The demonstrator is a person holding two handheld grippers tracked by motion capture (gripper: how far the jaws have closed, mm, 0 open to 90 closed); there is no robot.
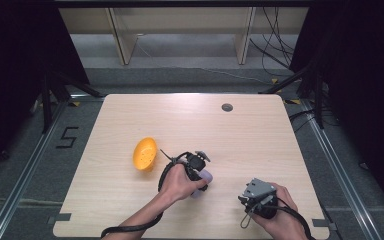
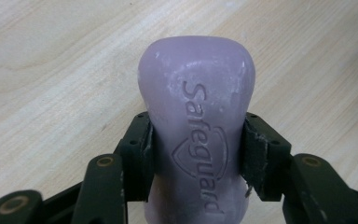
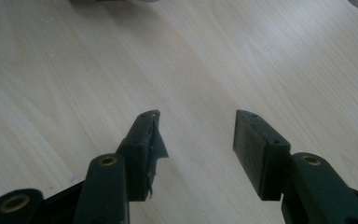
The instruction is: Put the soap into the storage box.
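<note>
A lilac soap bar [image 2: 196,116] stamped "Safeguard" is pinched between the two black jaws of my left gripper [image 2: 196,154], which is shut on it over the wooden table. From above, that gripper [image 1: 202,181] and the soap bar [image 1: 205,176] sit at the table's middle front, under the person's left hand. An orange soap dish [image 1: 145,153] lies tilted on the table just left of that hand. My right gripper [image 3: 196,133] stands open over bare wood with nothing between its jaws. In the high view the right gripper [image 1: 254,196] is near the front right edge.
The light wooden table [image 1: 250,140] has a small grey cable grommet [image 1: 227,107] near its far edge. Cables trail from both grippers off the front edge. Dark stands and a wooden shelf frame stand beyond the table.
</note>
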